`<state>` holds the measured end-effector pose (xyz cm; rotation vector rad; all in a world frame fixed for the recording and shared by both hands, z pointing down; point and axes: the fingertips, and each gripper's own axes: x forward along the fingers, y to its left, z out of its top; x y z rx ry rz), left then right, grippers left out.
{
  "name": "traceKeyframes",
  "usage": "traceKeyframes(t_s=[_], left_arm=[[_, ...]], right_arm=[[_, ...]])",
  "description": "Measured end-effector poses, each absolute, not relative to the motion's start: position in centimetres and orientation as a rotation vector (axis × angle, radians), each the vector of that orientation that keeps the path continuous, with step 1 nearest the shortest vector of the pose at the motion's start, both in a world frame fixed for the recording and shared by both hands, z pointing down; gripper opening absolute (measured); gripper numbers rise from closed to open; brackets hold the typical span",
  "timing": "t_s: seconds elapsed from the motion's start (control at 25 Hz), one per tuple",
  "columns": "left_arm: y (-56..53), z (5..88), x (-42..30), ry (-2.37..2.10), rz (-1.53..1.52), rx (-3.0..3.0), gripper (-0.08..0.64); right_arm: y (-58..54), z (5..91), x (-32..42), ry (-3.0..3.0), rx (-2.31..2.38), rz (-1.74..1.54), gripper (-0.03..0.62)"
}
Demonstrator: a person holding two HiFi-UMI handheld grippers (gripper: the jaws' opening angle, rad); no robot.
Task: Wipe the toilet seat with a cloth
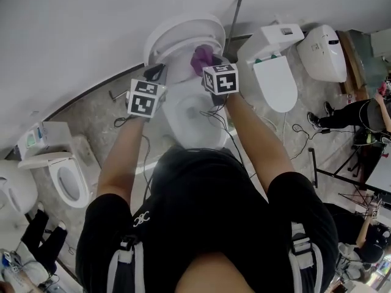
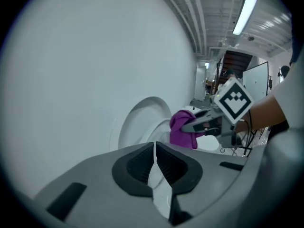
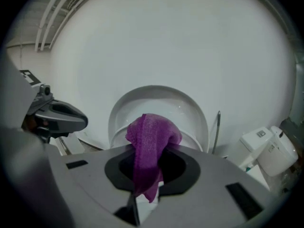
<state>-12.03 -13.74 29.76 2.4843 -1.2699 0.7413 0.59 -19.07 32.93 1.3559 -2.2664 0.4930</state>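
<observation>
A white toilet (image 1: 190,112) stands before me with its lid (image 1: 183,30) raised against the wall. My right gripper (image 1: 209,61) is shut on a purple cloth (image 1: 201,57), held just in front of the raised lid above the back of the bowl. In the right gripper view the cloth (image 3: 149,148) bunches up out of the jaws and hangs down between them. My left gripper (image 1: 156,72) hovers to the left of the lid, shut with nothing in it. In the left gripper view its jaws (image 2: 155,158) meet, and the cloth (image 2: 183,129) and the lid (image 2: 142,122) show beyond them.
Other toilets stand around: one at the left (image 1: 67,179), one at the right (image 1: 275,78), one further right (image 1: 324,50). A thin metal pole (image 1: 234,20) leans by the wall right of the lid. Cables (image 1: 299,130) lie on the floor. People stand at the right edge (image 1: 360,115).
</observation>
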Motion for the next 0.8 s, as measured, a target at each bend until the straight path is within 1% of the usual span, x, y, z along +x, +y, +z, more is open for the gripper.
traceKeyframes(t_s=[0.16, 0.2, 0.28, 0.36, 0.48, 0.56, 0.68, 0.8], left_arm=[[-17.7, 29.3, -9.9, -1.225, 0.808, 2.554, -0.003], [-18.4, 29.5, -9.3, -1.206, 0.836, 2.567, 0.01], [-19.6, 30.1, -8.0, -1.161, 0.925, 2.596, 0.06], [-20.6, 31.4, -7.0, -1.123, 1.06, 2.622, 0.088], [-22.1, 33.1, -6.2, -1.091, 1.291, 2.651, 0.091], [-23.0, 33.9, -5.9, -1.083, 1.388, 2.657, 0.091], [-24.1, 35.0, -5.6, -1.069, 1.432, 2.622, 0.091], [-24.0, 35.6, -5.5, -1.032, 1.385, 2.573, 0.091]], right_arm=[[-17.8, 31.8, 2.8, -2.286, 1.397, 0.52, 0.061], [-17.5, 31.5, 3.4, -2.286, 1.407, 0.519, 0.06], [-17.0, 30.8, 4.5, -2.286, 1.43, 0.51, 0.061], [-16.6, 30.1, 5.8, -2.288, 1.454, 0.497, 0.06], [-16.2, 29.2, 7.8, -2.28, 1.502, 0.493, 0.061], [-15.8, 29.0, 9.2, -2.265, 1.531, 0.498, 0.061], [-15.1, 29.2, 11.0, -2.236, 1.562, 0.51, 0.061], [-14.3, 29.7, 12.0, -2.208, 1.581, 0.528, 0.061]])
